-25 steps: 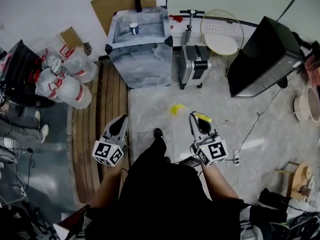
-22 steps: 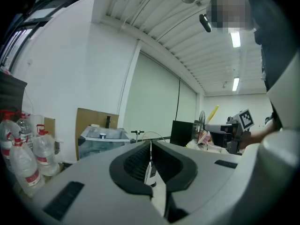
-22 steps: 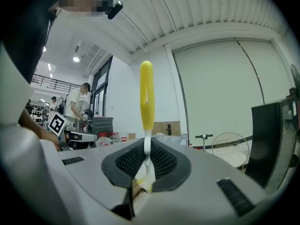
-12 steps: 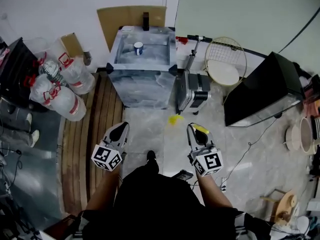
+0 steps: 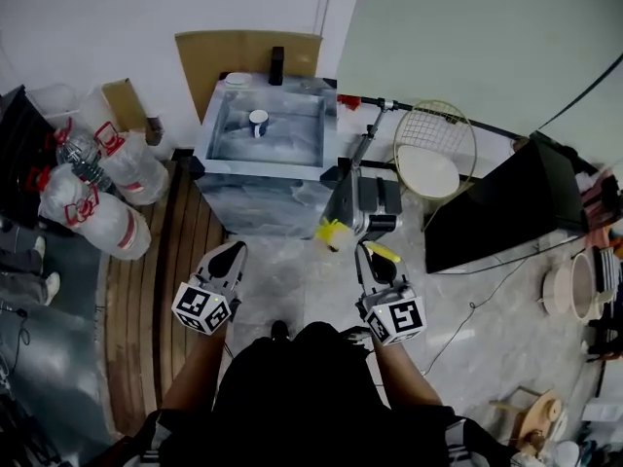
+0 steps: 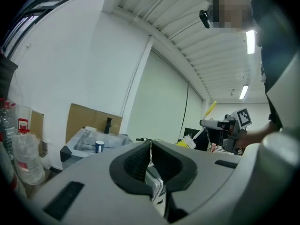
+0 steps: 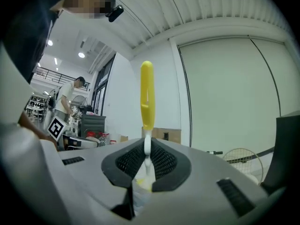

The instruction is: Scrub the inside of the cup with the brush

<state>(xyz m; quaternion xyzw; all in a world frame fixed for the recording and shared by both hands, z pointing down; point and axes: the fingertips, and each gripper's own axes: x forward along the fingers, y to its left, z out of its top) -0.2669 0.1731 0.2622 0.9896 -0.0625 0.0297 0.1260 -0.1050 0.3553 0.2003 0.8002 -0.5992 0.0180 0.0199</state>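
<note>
Standing well short of the sink (image 5: 216, 134), the person has the tool in hand but the scrubbing itself has not begun. I judge this to be the approach. The right gripper (image 7: 146, 147) is clamped on the white neck of the brush (image 7: 146, 95), whose yellow handle points up and ahead of the jaws. In the left gripper view the bristle head hangs low and off to one side. The left gripper (image 6: 150, 146) is closed tight with nothing between its ribbed pads. The cup (image 5: 258, 122), white with a blue band, stands upright inside the basin, toward its back edge and a little left of the middle. It is near the black faucet (image 5: 276, 66) and far from both grippers. No view shows whether the basin holds water. The next move calls for closing the gap to the sink's front edge, then spreading the left jaws to take the cup by its wall or rim and steady it, mouth toward the brush. The brush will likely need turning too, so the bristles lead rather than the handle, or they cannot enter the cup. A grip on the thin neck may let the brush pivot under scrubbing pressure.
</note>
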